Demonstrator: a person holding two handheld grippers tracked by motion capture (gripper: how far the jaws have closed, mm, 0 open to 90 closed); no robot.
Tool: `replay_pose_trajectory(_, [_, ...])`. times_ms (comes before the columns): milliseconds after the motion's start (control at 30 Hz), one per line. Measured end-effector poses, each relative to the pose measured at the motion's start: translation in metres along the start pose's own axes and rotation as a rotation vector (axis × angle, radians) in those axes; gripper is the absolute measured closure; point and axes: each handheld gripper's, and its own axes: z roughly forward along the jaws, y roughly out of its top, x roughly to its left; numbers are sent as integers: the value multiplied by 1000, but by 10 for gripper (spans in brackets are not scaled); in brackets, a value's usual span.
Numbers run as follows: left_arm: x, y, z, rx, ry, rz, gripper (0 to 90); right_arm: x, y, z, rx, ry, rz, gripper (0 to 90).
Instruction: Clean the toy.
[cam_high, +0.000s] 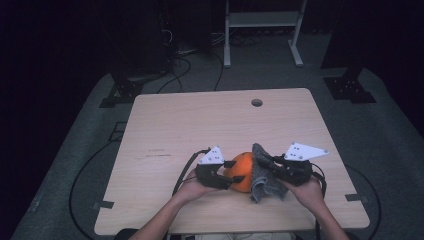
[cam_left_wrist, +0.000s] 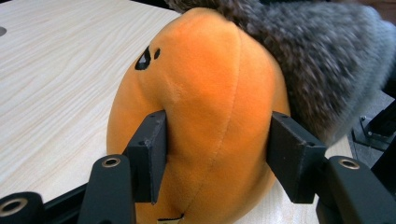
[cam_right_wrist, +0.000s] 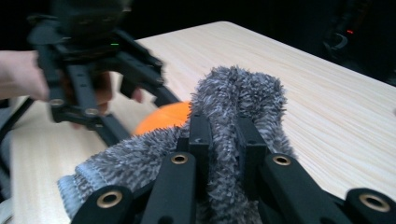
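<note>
pale wood bench (cam_high: 165, 130) | my left tool (cam_left_wrist: 217, 156) squeezes orange plush (cam_left_wrist: 205, 107) | right tool (cam_right_wrist: 223, 140) pinched on grey cloth (cam_right_wrist: 243, 93) | wipe gently, keep plush steady

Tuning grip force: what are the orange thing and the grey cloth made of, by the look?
Orange toy: looks like soft short-pile plush, matte, with stitched seams and printed or sewn black marks; the left tool dents it, so probably stuffed. Grey cloth: shaggy, fluffy pile, likely microfibre or chenille, with a flatter hemmed edge; it bunches where the right tool pinches it.
</note>
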Motion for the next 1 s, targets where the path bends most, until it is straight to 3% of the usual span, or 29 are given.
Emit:
replay_pose_trajectory(100, [-4,1,3,21,-4,29,425,2,4,3,14,24,-11,793])
replay_pose_trajectory(167, [-4,1,1,33,2,45,423,3,9,7,28,66,-20,789])
replay_pose_trajectory(267, [0,0,-3,13,5,16,413,-2,10,10,32,72,-13,788])
replay_pose_trajectory(367, [4,1,-1,19,16,-5,298,-4,5,7,36,83,22,791])
replay_pose_trajectory(433, [0,0,1,23,3,31,356,-4,5,6,56,120,33,789])
replay_pose_trajectory(533, [-9,3,3,56,6,113,410,-1,10,7,66,126,-1,788])
replay_pose_trajectory(667, [-9,2,1,63,7,126,418,-4,16,12,91,124,-22,790])
replay_pose_trajectory(767, [-4,3,-2,49,2,103,418,-15,11,8,95,91,-13,791])
replay_pose_trajectory(833, [-5,3,-1,54,-4,114,413,-21,6,4,99,58,-1,792])
replay_pose_trajectory(900, [-9,3,1,61,-7,141,414,-23,2,-1,95,78,27,793])
replay_pose_trajectory(1000, [-14,4,3,74,-3,173,417,-15,7,-2,89,112,5,792])
